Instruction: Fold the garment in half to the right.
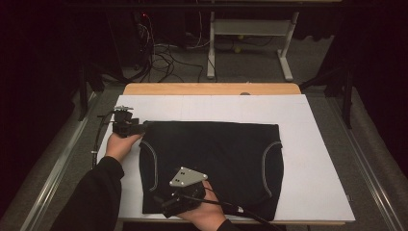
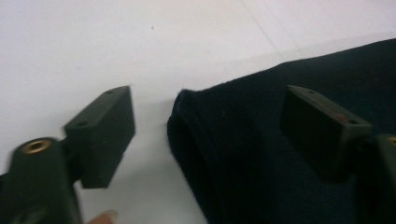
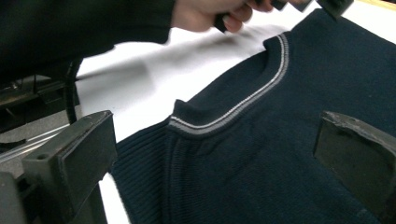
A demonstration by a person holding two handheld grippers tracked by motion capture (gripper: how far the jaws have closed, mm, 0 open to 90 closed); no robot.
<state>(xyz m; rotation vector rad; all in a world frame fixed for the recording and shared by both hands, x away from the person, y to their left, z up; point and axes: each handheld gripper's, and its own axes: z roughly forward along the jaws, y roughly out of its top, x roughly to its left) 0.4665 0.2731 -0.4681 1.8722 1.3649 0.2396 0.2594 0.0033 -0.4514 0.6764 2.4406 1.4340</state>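
The dark knit garment (image 1: 211,163) lies flat on the white tabletop (image 1: 312,168). Left claw (image 1: 143,126), at the garment's 10 o'clock corner, is spread around that corner, apparently not pressing. Right claw (image 1: 163,206), at 7 o'clock, is spread above the fabric.

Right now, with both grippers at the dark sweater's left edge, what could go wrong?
1. The left gripper has its fingers open around the sweater corner; closing now may catch just the top layer, so the fold could slip apart.
2. The right gripper is open over the ribbed hem, gripping nothing, so a pull from the left alone might drag the garment askew on the white sheet.
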